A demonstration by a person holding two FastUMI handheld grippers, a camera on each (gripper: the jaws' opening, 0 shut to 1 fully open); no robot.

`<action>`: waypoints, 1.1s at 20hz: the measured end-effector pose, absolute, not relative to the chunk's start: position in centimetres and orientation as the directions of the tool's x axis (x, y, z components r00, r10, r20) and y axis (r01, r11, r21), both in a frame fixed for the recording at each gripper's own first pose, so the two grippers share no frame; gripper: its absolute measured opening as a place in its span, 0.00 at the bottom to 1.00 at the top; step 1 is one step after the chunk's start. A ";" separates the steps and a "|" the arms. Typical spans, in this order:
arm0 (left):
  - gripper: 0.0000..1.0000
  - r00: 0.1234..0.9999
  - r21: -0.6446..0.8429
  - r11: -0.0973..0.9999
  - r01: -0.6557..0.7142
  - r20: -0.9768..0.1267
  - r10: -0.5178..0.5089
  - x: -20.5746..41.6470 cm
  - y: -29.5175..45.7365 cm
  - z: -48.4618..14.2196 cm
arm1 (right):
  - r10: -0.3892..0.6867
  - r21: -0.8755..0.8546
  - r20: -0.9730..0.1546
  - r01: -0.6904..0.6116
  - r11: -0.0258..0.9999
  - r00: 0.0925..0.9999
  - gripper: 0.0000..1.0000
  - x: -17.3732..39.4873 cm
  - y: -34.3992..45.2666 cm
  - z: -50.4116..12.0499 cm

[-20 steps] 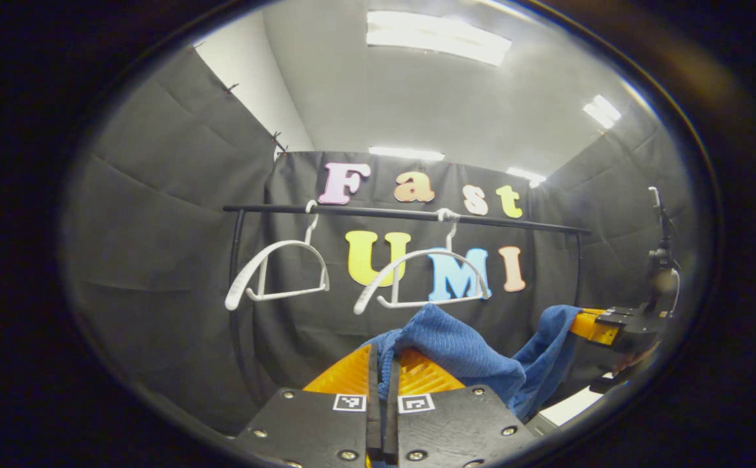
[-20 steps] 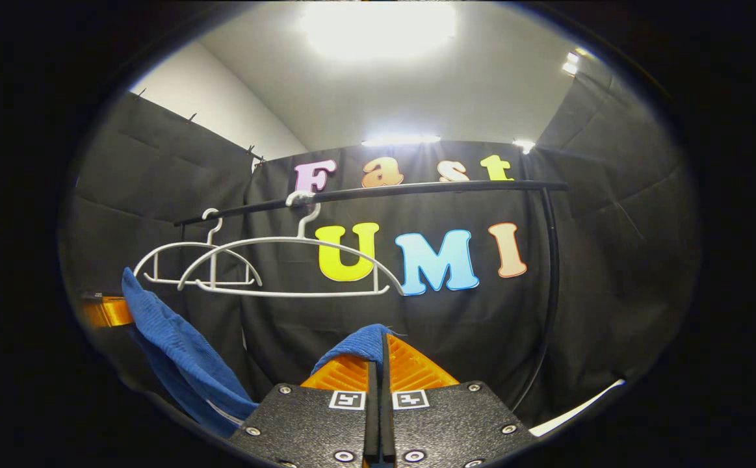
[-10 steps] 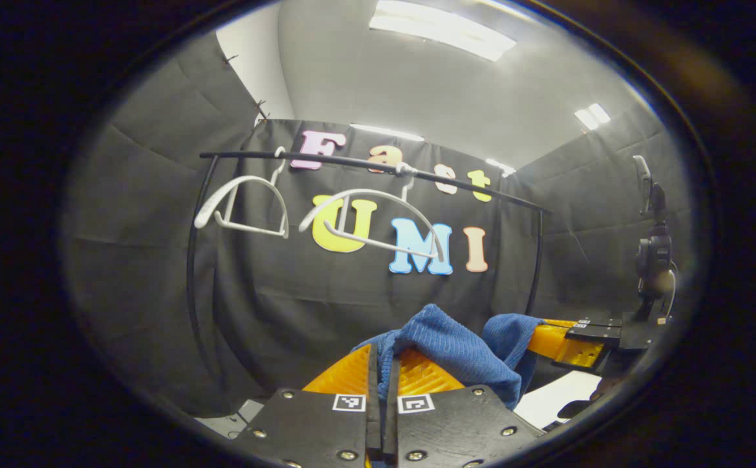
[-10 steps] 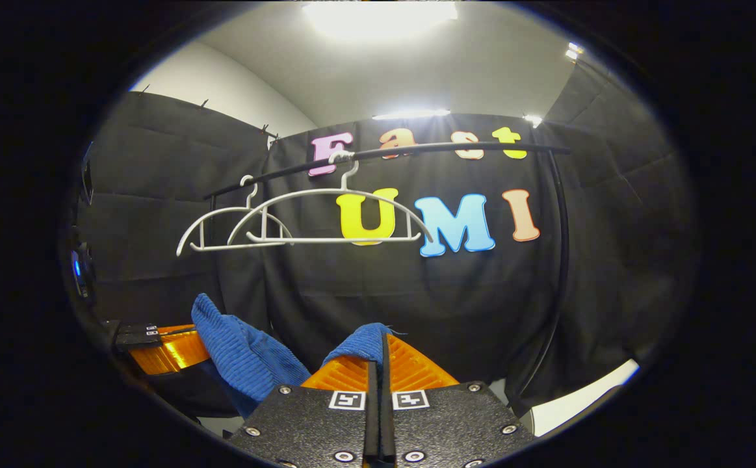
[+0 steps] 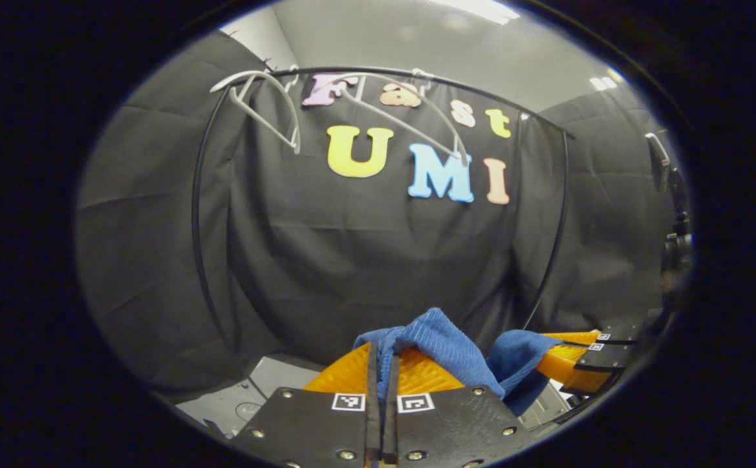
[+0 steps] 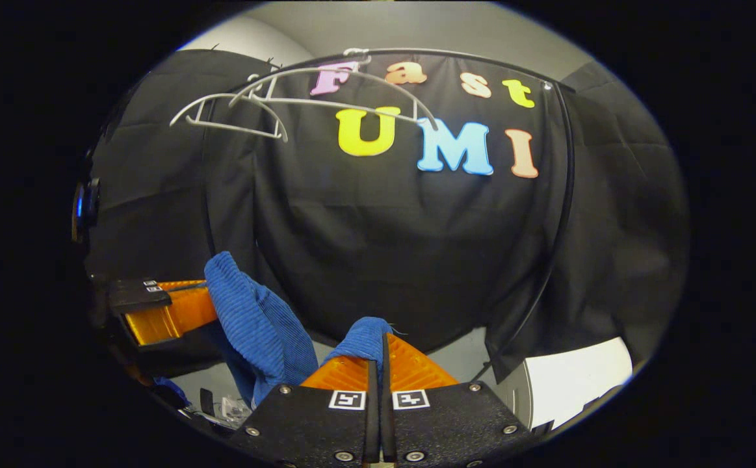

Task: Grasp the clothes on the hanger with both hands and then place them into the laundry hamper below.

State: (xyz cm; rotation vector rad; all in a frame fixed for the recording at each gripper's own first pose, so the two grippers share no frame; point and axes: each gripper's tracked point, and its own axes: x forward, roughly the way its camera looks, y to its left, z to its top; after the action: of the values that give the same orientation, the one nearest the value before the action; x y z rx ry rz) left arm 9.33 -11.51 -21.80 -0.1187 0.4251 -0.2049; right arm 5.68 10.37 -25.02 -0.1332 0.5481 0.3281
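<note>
A blue knitted garment hangs slack between my two grippers. In the left gripper view, my left gripper is shut on one bunched end of it, and the cloth drapes rightward to my right gripper, low at the right. In the right gripper view, my right gripper is shut on a small fold of the garment. A long fold there runs left to my left gripper. Two bare white hangers hang from the black rail, high above both grippers.
The rail's curved black uprights stand against the black booth wall. Grey floor shows below the wall. A white surface lies at the lower right of the right gripper view. A dark camera stand is at the far right.
Both grippers have dropped well below the rail with the garment; hangers and rail have risen to the top of both views. The grippers have drawn closer together and floor has come into view.
</note>
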 end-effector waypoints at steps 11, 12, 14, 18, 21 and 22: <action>0.10 0.722 -0.058 0.981 0.187 -0.669 -0.177 4.2 -9.8 -33.5 | 0.231 -0.079 -0.772 -0.450 0.889 0.592 0.25 -0.3 9.3 -35.5; 0.24 0.714 -0.048 0.981 0.187 -0.680 -0.169 4.1 -9.5 -34.3 | 0.224 -0.081 -0.788 -0.456 0.886 0.574 0.33 -0.9 9.0 -36.0; 0.51 0.727 -0.030 0.982 0.184 -0.669 -0.157 3.6 -8.5 -33.2 | 0.223 -0.071 -0.798 -0.455 0.888 0.560 0.60 -1.3 8.7 -35.9; 0.94 0.774 0.013 0.983 0.183 -0.618 -0.136 4.0 -6.8 -30.2 | 0.206 -0.072 -0.794 -0.425 0.902 0.572 0.93 -1.4 7.8 -34.5; 0.94 0.827 0.027 0.987 0.157 -0.550 -0.116 4.8 -5.4 -26.4 | 0.215 -0.059 -0.731 -0.375 0.925 0.647 0.95 0.0 7.6 -30.6; 0.94 0.846 0.023 0.989 0.147 -0.521 -0.114 5.1 -5.2 -24.7 | 0.220 -0.054 -0.701 -0.358 0.932 0.678 0.95 0.4 7.6 -29.0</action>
State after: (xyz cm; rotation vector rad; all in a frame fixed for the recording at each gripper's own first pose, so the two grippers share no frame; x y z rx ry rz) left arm 5.12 -5.17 -24.73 0.0624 0.5452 -0.1373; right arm 0.43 7.63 -28.96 -0.1933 0.7594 0.3268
